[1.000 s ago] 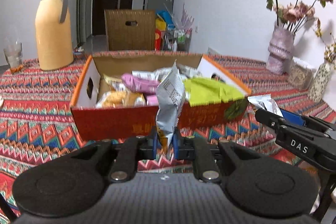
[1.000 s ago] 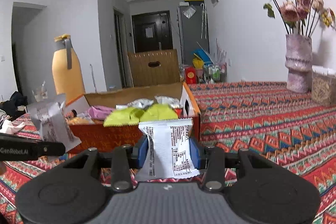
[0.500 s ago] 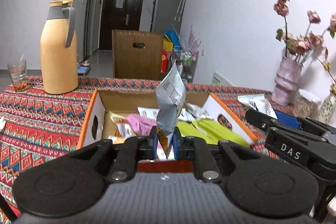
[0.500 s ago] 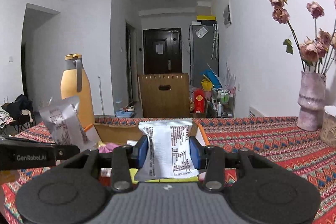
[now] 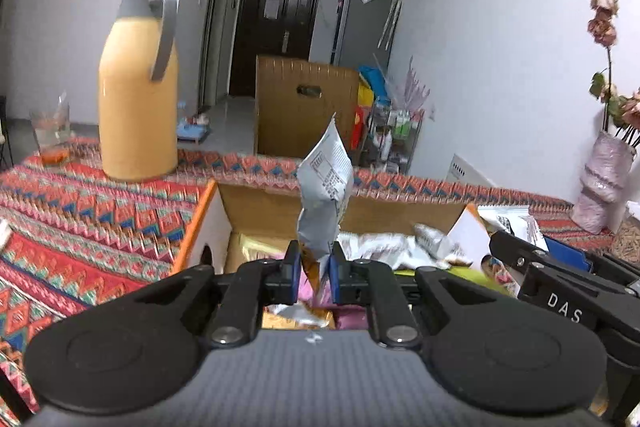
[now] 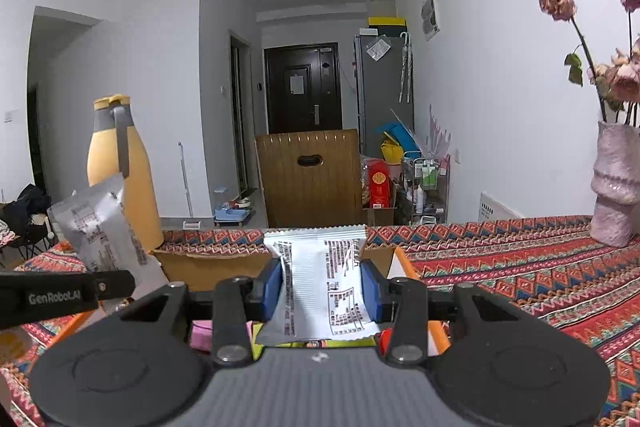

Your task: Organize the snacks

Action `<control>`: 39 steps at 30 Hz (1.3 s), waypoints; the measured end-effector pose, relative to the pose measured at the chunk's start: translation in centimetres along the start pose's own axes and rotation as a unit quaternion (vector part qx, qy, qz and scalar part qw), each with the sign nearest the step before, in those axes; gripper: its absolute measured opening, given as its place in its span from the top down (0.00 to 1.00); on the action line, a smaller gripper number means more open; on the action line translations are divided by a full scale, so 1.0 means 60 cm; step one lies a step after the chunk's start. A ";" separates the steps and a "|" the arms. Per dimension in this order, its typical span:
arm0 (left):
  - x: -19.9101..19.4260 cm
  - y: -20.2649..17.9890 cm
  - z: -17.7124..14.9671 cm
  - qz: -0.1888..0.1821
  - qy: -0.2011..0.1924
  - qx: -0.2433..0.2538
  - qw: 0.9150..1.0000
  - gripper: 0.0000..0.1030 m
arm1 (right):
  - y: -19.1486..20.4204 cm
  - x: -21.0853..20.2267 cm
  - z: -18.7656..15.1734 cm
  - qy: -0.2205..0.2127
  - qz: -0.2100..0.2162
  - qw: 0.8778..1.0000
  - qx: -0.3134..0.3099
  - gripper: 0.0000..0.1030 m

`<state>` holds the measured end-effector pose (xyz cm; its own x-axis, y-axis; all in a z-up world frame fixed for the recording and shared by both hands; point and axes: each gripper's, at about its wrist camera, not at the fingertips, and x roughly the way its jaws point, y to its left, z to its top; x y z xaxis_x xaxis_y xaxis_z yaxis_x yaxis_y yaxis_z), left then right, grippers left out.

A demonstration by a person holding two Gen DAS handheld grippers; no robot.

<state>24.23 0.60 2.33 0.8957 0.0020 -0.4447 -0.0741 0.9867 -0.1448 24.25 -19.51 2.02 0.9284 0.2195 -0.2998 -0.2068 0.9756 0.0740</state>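
- Two grippers are hovering over the open cardboard box (image 5: 280, 215) on the table (image 5: 80, 211).
- Left gripper (image 5: 314, 269) is pinching a crumpled silver packet (image 5: 326, 195) upright.
- Right gripper (image 6: 322, 285) is clamping a white packet (image 6: 324, 283).

On the table (image 5: 80, 211), the thermos (image 5: 138, 87) stands far left of the snack box (image 5: 224, 211); the vase (image 5: 604, 183) stands far right.

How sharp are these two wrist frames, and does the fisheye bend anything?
Left wrist: thermos and glass smeared by motion blur; held snack packet reasonably sharp. Right wrist: crisp, print on the white packet visible; walls bow, dark corners vignette.
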 end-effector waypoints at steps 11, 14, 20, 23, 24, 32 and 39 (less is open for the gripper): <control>0.014 0.014 -0.017 -0.009 0.018 -0.006 1.000 0.57 | -0.004 0.038 -0.034 0.043 0.003 0.999 0.000 0.54; 0.002 0.015 -0.014 0.002 -0.003 -0.009 1.000 0.21 | -0.010 0.032 -0.033 0.038 -0.007 0.999 0.007 0.23; -0.016 0.015 -0.005 0.019 -0.021 -0.016 0.999 0.00 | -0.030 0.026 -0.031 0.036 -0.021 0.999 0.033 0.00; -0.024 0.013 -0.002 0.022 -0.025 -0.013 0.999 0.00 | -0.036 0.024 -0.030 0.036 -0.025 0.998 0.038 0.00; -0.028 0.012 -0.001 0.022 -0.028 -0.011 0.999 0.00 | -0.036 0.022 -0.030 0.035 -0.025 0.998 0.038 0.00; -0.076 0.002 0.014 0.030 -0.046 0.006 0.998 0.00 | -0.030 -0.019 -0.003 0.008 -0.028 0.999 0.027 0.00; -0.153 0.000 0.003 0.022 -0.056 0.024 0.998 0.00 | -0.029 -0.091 0.017 -0.014 -0.019 1.000 0.019 0.00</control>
<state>16.10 0.62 6.58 0.9354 0.0616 -0.3482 -0.0966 0.9918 -0.0838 19.84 -22.39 4.50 0.9441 0.1805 -0.2758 -0.1589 0.9823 0.0991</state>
